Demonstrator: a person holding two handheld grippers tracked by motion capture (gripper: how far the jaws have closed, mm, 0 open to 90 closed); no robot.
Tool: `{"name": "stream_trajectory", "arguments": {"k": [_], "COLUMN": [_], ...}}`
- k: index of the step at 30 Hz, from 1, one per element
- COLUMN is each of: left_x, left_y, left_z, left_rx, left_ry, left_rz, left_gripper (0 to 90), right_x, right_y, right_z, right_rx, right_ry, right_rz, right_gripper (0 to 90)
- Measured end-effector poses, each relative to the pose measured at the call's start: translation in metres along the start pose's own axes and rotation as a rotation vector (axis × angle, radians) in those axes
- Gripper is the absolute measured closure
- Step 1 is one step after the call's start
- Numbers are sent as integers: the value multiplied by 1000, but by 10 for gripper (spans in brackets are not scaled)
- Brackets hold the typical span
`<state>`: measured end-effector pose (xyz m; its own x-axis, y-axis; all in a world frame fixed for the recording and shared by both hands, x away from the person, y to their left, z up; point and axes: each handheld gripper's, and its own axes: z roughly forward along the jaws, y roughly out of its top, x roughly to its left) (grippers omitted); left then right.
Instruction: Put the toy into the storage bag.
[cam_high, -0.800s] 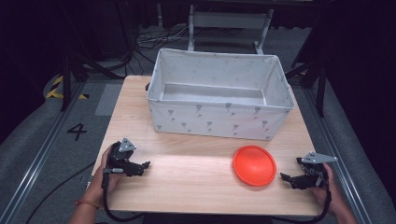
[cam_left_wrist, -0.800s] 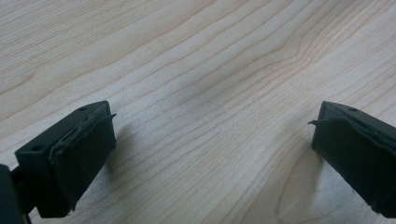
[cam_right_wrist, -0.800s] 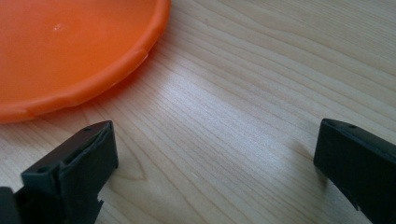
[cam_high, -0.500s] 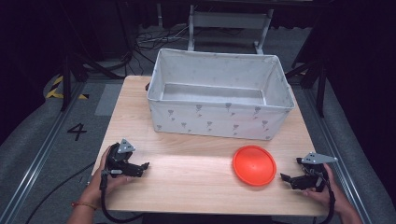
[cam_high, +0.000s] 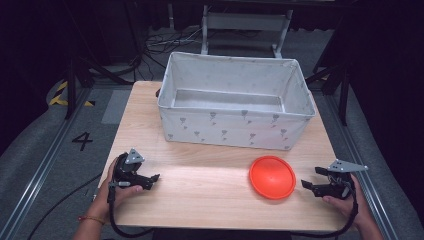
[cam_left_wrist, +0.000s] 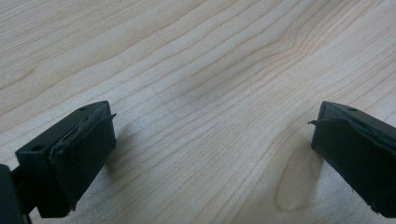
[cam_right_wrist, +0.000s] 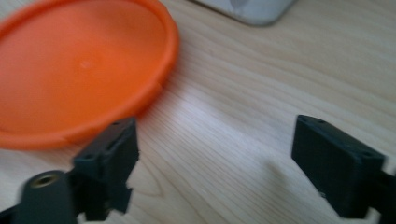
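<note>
An orange plate (cam_high: 272, 177) lies flat on the wooden table (cam_high: 200, 182), right of centre and in front of the bin. My right gripper (cam_high: 306, 183) rests low at the table's right edge, a short way right of the plate, its jaws wide apart and empty. In the right gripper view the orange plate (cam_right_wrist: 79, 70) lies just beyond the left jaw, and the right gripper (cam_right_wrist: 215, 154) has bare wood between its fingers. My left gripper (cam_high: 155, 179) sits near the front left of the table, open and empty; the left gripper (cam_left_wrist: 210, 144) is over plain wood.
A large white fabric bin (cam_high: 235, 102) with a grey pattern stands at the back of the table, its inside bare. A corner of the bin (cam_right_wrist: 247, 9) lies beyond the right gripper. Dark floor, cables and stands surround the table.
The right gripper has shifted slightly toward the plate. The left gripper, plate and bin have stayed put.
</note>
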<state>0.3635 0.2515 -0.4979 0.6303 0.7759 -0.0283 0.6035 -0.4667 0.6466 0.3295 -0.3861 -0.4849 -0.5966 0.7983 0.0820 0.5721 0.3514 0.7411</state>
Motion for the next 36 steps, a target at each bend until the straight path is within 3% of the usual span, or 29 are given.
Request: {"name": "stream_trajectory", "arguments": {"k": [2,4,6,9,18,22,26,30,36], "left_x": [0,0,0,0,0,0,0,0,0], "left_y": [0,0,0,0,0,0,0,0,0], "left_z": [0,0,0,0,0,0,0,0,0], "left_rx": [-1,-2,0,-2,0,-2,-2,-2,-2], "left_ry": [1,2,0,2,0,2,2,2,5], "left_rz": [0,1,-1,2,-1,2,1,2,2], "left_gripper": [1,1,1,1,1,1,1,1,2], "right_x": [6,12,18,27,33,33,38,44,47], "right_y": [9,18,24,30,30,28,28,29,36], "right_z": [-4,-6,-3,10,44,52,56,59,61], "right_rx": [-34,-61,-60,-38,27,60,61,64,105], "right_ry": [4,22,39,66,77,101,103,83,72], "right_rz": [-15,-29,-41,-66,-67,-54,-76,-107,-104], "right_gripper": [169,183,182,182,176,162,148,147,178]}}
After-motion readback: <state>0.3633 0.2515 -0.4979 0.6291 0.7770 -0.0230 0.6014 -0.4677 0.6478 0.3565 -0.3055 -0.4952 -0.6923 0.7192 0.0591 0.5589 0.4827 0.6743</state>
